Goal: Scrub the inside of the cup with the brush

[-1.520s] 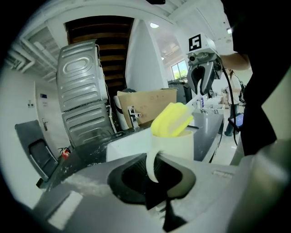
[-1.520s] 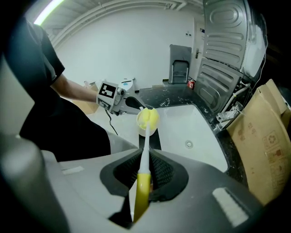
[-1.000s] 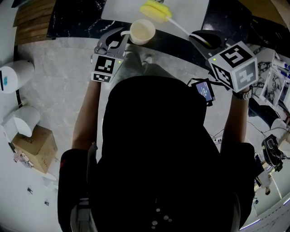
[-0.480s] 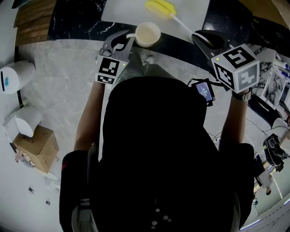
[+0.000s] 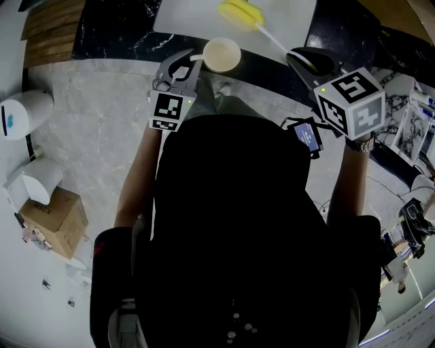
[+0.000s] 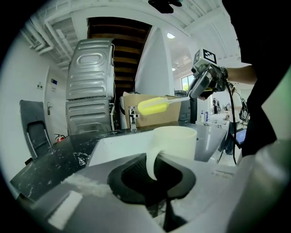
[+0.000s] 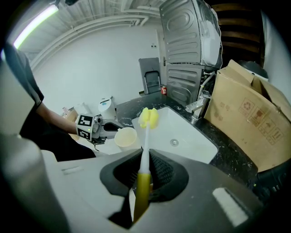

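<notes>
Head view: your left tool (image 5: 192,61) clamped on cup (image 5: 222,54) by its handle. Cup upright, mouth up, at near edge of sink (image 5: 183,17). Brush (image 5: 239,13) head beyond cup and slightly right, clear of mouth. Shaft runs diagonally back to your right tool (image 5: 307,60). Versus one second back: cup shifted right, toward brush; brush barely moved.

Left gripper view: handle pinched between pads; brush head above rim, not in.

Right gripper view: right tool closed on yellow grip; cup lies left of and below head.
</notes>
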A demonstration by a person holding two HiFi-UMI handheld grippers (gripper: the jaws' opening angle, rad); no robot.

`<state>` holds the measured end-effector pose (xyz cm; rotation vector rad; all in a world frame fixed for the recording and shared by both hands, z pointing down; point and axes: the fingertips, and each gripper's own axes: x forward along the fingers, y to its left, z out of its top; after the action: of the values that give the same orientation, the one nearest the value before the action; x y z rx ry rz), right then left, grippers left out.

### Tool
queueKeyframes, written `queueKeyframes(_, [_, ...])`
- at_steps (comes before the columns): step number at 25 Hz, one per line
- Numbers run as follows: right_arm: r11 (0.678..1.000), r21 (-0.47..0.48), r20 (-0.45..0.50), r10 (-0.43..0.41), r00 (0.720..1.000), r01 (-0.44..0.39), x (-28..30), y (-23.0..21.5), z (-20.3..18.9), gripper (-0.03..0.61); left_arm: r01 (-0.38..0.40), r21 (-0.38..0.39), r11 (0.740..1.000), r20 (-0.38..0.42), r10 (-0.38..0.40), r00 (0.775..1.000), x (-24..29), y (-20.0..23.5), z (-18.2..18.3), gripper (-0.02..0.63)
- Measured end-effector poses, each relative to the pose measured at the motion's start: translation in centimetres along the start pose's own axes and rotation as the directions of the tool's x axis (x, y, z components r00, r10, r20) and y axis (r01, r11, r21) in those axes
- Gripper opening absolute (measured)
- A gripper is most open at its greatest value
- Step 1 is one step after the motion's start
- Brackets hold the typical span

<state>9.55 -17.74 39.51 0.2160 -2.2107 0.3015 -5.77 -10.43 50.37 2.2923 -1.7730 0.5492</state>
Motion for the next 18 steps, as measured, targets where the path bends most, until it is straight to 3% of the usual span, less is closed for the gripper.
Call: queueKeyframes(18, [1.0, 0.005, -0.012, 0.004, 1.0, -0.004, 0.5, 0.9, 0.0, 0.043, -0.006, -0.076, 0.997, 0.037, 0.009, 0.999, -1.3, 0.0, -1.3, 0.094])
